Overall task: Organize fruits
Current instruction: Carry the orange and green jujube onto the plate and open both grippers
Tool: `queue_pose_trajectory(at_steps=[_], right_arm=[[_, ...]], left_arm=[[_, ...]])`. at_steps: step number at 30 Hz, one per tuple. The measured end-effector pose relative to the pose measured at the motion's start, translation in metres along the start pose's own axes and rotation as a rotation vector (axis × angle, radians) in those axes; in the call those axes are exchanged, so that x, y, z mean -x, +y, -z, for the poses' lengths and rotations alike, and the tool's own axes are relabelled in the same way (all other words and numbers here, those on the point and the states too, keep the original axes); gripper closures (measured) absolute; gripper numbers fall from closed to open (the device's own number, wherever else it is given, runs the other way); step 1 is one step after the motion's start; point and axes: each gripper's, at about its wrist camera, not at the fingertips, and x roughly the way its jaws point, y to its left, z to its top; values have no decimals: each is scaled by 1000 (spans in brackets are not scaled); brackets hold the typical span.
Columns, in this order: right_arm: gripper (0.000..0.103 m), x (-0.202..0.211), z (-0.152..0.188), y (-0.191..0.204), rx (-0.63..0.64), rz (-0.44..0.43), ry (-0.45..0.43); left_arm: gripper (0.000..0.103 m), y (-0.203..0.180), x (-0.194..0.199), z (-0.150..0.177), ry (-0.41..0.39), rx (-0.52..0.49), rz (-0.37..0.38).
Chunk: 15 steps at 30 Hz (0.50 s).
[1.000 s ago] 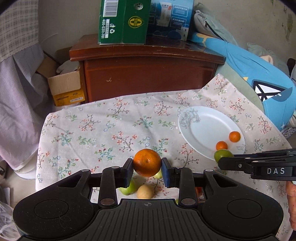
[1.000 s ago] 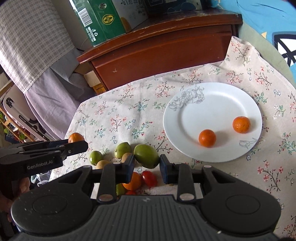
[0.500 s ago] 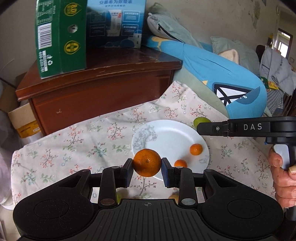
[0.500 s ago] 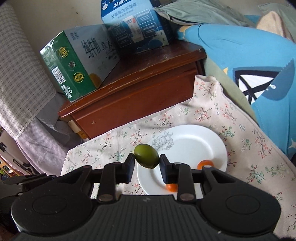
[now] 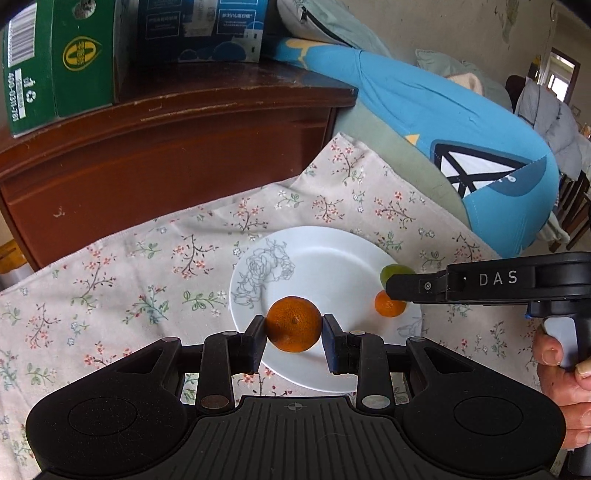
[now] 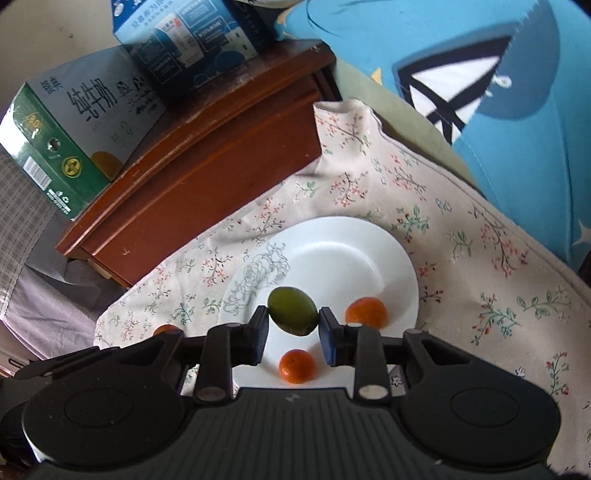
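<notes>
The floral cloth point(image 5: 155, 280) spreads wide across the bench, running from the brown wooden cabinet point(image 5: 177, 155) at the back to the blue cushion point(image 5: 443, 122) on the right. On top of that cabinet, a green carton point(image 5: 62, 59) and a blue carton point(image 5: 199, 29) stand side by side.

And there's the white plate point(image 5: 332, 258), sitting on the cloth with a grey rose drawn near its left rim. Both tools are above it!

Left gripper point(image 5: 293, 334): jaws drawn in close, clamped on a large orange mandarin point(image 5: 293, 324), one pad against each side, the fruit held in the air over the near part of the plate. Right gripper point(image 6: 293, 328): jaws likewise pulled in tight, pinching an oval green fruit point(image 6: 292, 311), lifted over the plate's middle. From the left camera it comes in from the right as a black bar, the green fruit peeking out at its tip, a hand point(image 5: 565, 384) wrapped on the handle.

Down on the plate itself, two small oranges: one point(image 6: 366, 313) near the right rim, the other point(image 6: 296, 366) near the front, apart from each other, neither touching the jaws.

Just a sliver of orange point(image 6: 166, 328) shows at the left in the right camera, past the plate; hard to say more.
</notes>
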Motion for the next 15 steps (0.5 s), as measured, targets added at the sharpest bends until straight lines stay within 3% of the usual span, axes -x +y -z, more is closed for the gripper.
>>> queue_pose_trajectory(at_steps=[4,15], right_arm=[[74,-12,5,-10,-56,6,42],[73,-25,10,-16,-42,66,55]], left_arm=[[73,3,-20,5,33,11,1],[73,3,-44,12,55,28,8]])
